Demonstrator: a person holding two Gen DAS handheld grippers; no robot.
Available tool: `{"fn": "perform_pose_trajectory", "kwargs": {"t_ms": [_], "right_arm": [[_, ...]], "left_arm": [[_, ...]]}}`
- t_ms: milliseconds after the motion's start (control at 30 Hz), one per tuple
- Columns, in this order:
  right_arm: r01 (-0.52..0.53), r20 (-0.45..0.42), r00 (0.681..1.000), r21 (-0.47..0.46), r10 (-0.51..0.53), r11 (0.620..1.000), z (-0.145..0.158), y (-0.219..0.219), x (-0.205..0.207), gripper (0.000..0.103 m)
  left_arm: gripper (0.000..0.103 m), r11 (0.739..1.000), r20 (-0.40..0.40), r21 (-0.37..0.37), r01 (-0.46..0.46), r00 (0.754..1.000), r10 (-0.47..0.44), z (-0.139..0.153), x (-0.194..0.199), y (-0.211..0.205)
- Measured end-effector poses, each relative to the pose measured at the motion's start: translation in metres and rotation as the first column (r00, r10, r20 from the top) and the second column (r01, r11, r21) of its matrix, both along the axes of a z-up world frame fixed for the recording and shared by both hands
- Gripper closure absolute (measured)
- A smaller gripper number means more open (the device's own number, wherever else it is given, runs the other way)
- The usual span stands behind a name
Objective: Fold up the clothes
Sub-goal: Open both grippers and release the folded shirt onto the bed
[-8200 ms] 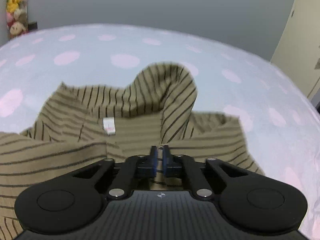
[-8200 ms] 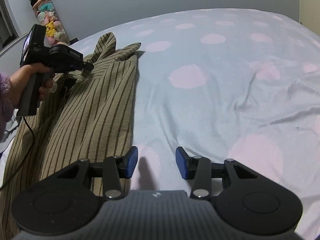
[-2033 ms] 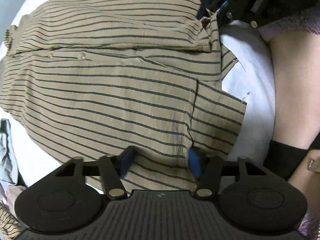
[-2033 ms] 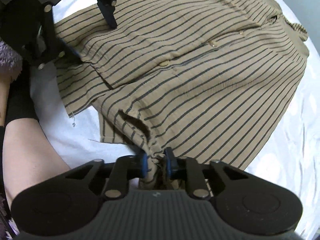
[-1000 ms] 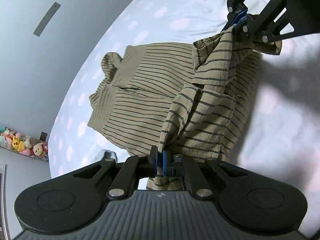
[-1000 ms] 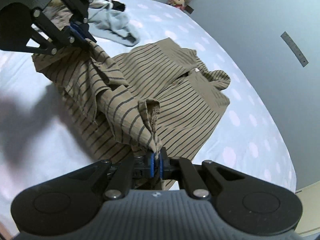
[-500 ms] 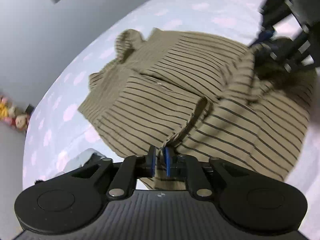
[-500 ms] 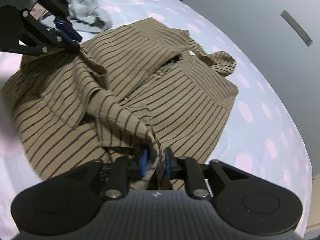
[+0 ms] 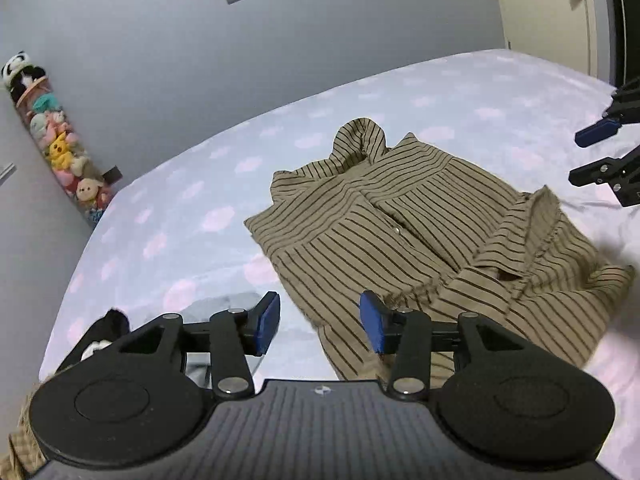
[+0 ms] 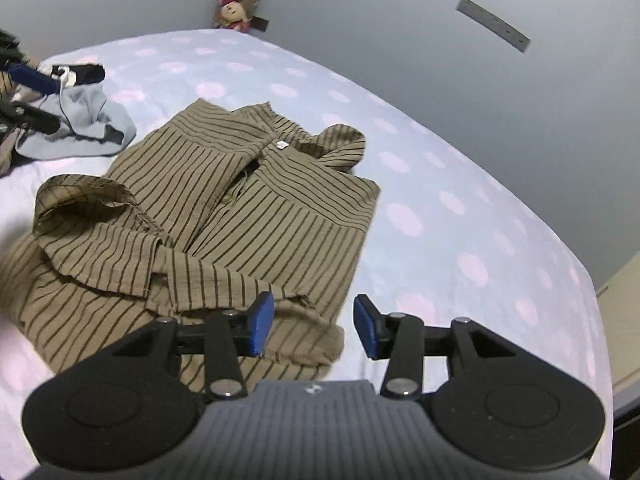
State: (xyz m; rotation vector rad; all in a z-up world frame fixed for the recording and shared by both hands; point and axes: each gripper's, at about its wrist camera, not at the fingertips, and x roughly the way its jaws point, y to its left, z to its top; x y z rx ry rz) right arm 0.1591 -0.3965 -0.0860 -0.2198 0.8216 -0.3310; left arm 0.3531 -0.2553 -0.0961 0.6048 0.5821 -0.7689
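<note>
Behind left gripper (image 9: 319,322) — shirt (image 9: 420,216) hem hidden, jaws apart.

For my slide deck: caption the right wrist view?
Open right gripper above a half-folded striped shirt on the bed.

plush toys (image 9: 64,148) | dotted bedsheet (image 9: 192,216) | grey wall (image 9: 160,40)
</note>
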Motion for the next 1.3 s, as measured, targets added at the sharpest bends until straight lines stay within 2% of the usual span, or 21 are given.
{"fn": "perform_pose_trajectory", "kwargs": {"t_ms": [133,300,400,500,633,733,833,867,900,933,967,1133,1200,1300], "right_arm": [[0.033,0.018,0.999,0.068,-0.034,0.997,-0.004,0.006,-0.036,0.055],[0.094,0.038,0.994,0.174,-0.103,0.98,-0.031,0.013,-0.082,0.055],[0.148,0.071,0.983,0.262,-0.172,0.954,-0.049,0.013,-0.101,0.055],[0.174,0.089,0.973,0.31,-0.211,0.935,-0.065,0.009,-0.108,0.055],[0.202,0.107,0.961,0.367,-0.257,0.908,-0.085,0.005,-0.115,0.055],[0.207,0.122,0.953,0.405,-0.277,0.891,-0.096,-0.002,-0.114,0.06],[0.216,0.117,0.948,0.451,-0.297,0.866,-0.108,-0.008,-0.112,0.066],[0.22,0.113,0.946,0.468,-0.305,0.856,-0.113,-0.009,-0.113,0.072],[0.224,0.108,0.944,0.485,-0.312,0.845,-0.117,-0.011,-0.114,0.086],[0.228,0.117,0.94,0.489,-0.322,0.842,-0.118,-0.011,-0.115,0.094],[0.231,0.133,0.934,0.488,-0.333,0.842,-0.116,-0.012,-0.117,0.098],[0.269,0.194,0.898,0.466,-0.394,0.843,-0.109,-0.014,-0.128,0.103],[0.306,0.174,0.886,0.477,-0.429,0.824,-0.111,-0.019,-0.132,0.103],[0.36,0.143,0.865,0.491,-0.48,0.794,-0.115,-0.027,-0.138,0.103]], "left_arm": [[0.061,0.998,-0.112,-0.029,-0.05,0.993,0.046,-0.012,-0.014,0.021],[0.061,0.991,-0.244,-0.055,-0.124,0.964,0.107,-0.043,-0.038,0.051],[0.061,0.988,-0.293,-0.029,-0.155,0.946,0.14,-0.066,-0.045,0.058],[0.061,0.986,-0.321,-0.019,-0.165,0.935,0.15,-0.085,-0.049,0.062],[0.061,0.983,-0.349,-0.009,-0.182,0.922,0.167,-0.105,-0.048,0.063],[0.062,0.984,-0.36,-0.019,-0.177,0.919,0.159,-0.115,-0.047,0.061],[0.072,0.986,-0.363,-0.037,-0.163,0.921,0.138,-0.121,-0.046,0.058],[0.075,0.986,-0.356,-0.047,-0.16,0.925,0.133,-0.12,-0.047,0.059],[0.078,0.986,-0.348,-0.056,-0.158,0.929,0.128,-0.12,-0.047,0.059],[0.088,0.986,-0.34,-0.066,-0.155,0.932,0.124,-0.119,-0.048,0.059],[0.097,0.985,-0.332,-0.076,-0.152,0.936,0.119,-0.118,-0.049,0.06],[0.1,0.973,-0.269,-0.166,-0.161,0.957,0.112,-0.097,-0.055,0.073],[0.101,0.977,-0.272,-0.141,-0.161,0.955,0.118,-0.095,-0.057,0.077],[0.101,0.988,-0.317,-0.048,-0.147,0.94,0.125,-0.109,-0.055,0.072]]}}
